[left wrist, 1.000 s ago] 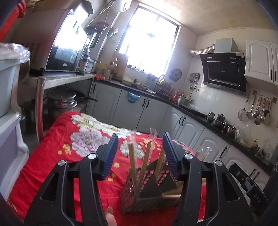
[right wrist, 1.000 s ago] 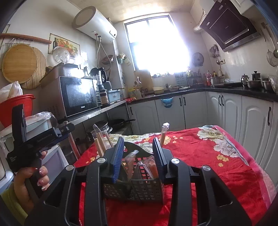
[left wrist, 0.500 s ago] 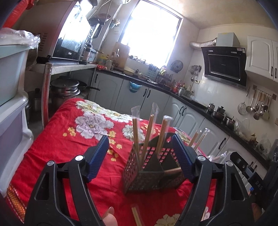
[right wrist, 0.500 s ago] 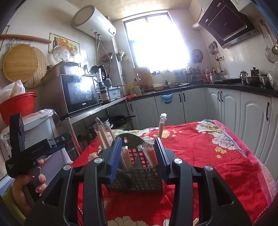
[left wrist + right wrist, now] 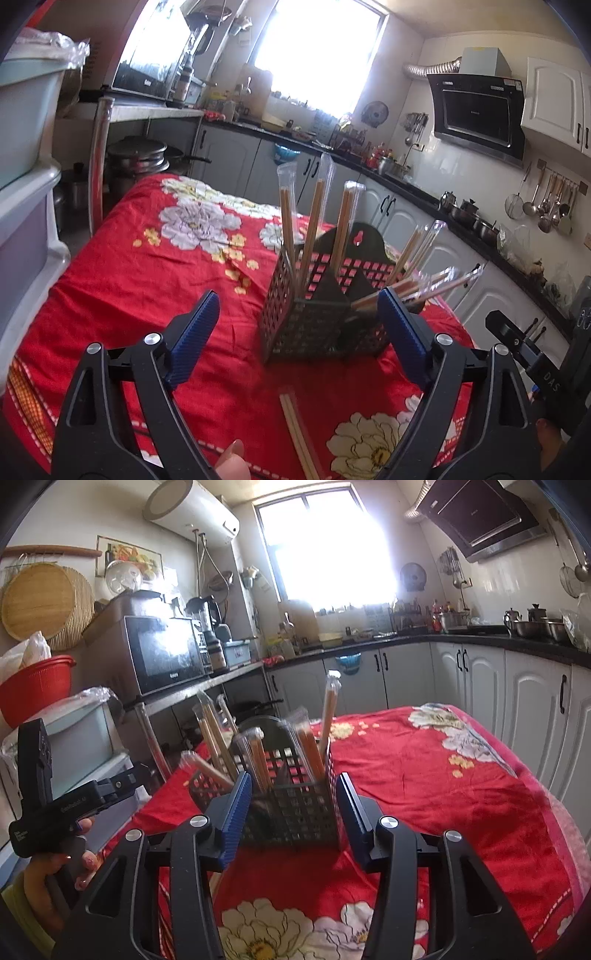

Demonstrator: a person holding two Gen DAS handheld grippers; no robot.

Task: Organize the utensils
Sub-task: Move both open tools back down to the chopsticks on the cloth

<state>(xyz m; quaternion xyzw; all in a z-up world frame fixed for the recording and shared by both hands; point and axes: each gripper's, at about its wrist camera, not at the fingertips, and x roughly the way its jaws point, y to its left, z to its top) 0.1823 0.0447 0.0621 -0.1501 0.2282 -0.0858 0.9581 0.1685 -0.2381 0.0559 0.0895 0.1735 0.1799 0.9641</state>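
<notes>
Left hand-held gripper point(image 5: 295, 325): spread wide, empty.
Right hand-held gripper point(image 5: 293, 805): spread, empty, facing the basket point(image 5: 295, 812).
Loose chopsticks point(image 5: 299, 435): lay on the red tabletop point(image 5: 147, 266), just below the left fingers, long axis running away toward the basket; left nearer.
View difference: only left wrist showed that pair.

Both grippers' jaws spread, holding nothing

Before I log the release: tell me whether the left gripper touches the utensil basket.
Apart. In the left wrist view the left gripper is open, and red cloth shows between its left finger and the utensil basket.
</notes>
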